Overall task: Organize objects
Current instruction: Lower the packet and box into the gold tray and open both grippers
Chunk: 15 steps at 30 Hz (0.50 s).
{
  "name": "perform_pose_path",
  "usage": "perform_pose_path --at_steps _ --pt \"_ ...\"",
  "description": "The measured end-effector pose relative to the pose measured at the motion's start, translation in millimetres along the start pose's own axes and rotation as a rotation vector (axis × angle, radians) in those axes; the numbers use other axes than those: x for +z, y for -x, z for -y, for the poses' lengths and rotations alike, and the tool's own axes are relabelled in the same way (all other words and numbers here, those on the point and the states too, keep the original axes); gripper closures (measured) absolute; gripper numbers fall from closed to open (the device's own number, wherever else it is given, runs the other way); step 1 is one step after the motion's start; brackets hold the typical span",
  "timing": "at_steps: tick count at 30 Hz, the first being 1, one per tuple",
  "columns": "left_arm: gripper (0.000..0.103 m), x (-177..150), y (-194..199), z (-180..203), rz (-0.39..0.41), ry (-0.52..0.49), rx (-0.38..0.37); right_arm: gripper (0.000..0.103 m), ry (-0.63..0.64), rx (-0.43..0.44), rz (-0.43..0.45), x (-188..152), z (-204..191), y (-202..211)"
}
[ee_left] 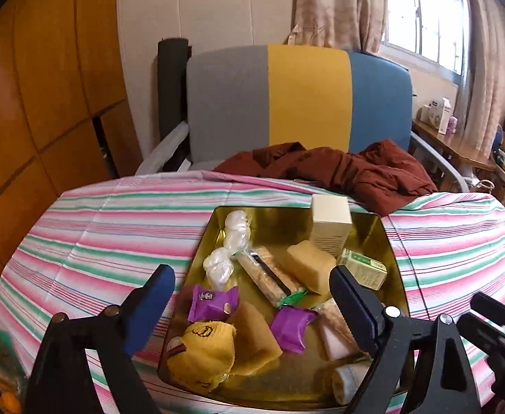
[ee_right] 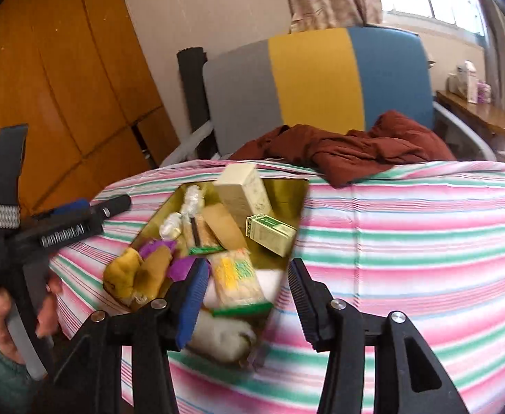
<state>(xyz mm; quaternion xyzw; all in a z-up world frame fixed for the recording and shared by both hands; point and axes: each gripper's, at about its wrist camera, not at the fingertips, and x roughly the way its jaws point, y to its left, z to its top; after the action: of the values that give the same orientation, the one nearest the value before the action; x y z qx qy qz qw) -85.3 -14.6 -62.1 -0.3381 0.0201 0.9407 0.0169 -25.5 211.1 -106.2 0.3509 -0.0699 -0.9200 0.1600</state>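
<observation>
Spread wide, the left tool in the left wrist view hangs over the near half of a gold tin tray on the striped bench, grasping nothing; its jaws bracket purple snack packets, a yellow sock and a wrapped biscuit bar. Farther back in the tray stand a cream box and a small green box. A rust-red garment lies at the bench's far edge, before a grey, yellow and blue chair. From the right wrist view, the right tool is partly parted and empty above the tray's near right corner, over a blurred yellow-green packet. At left, a hand grips the left tool's handle.
</observation>
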Motion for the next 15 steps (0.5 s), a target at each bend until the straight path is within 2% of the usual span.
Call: perform_pose_path --at_steps 4,6,8,12,15 --pt "0.01 -7.2 16.5 1.5 -0.006 0.021 -0.033 0.054 -0.051 -0.019 0.016 -29.2 20.1 27.7" --pt "0.006 -15.1 30.2 6.9 0.017 0.021 -0.009 0.053 -0.075 -0.027 0.005 -43.8 30.7 37.0" --pt "0.003 -23.4 43.7 17.2 0.053 -0.001 0.001 0.053 -0.1 -0.061 -0.001 -57.2 39.9 44.5" --pt "0.003 -36.1 71.1 47.3 0.089 -0.051 -0.024 0.053 -0.2 -0.059 0.014 -75.2 60.3 61.2" --pt "0.0 -45.2 90.3 74.4 0.111 -0.109 -0.014 0.053 -0.219 -0.091 0.018 -82.7 69.5 71.6"
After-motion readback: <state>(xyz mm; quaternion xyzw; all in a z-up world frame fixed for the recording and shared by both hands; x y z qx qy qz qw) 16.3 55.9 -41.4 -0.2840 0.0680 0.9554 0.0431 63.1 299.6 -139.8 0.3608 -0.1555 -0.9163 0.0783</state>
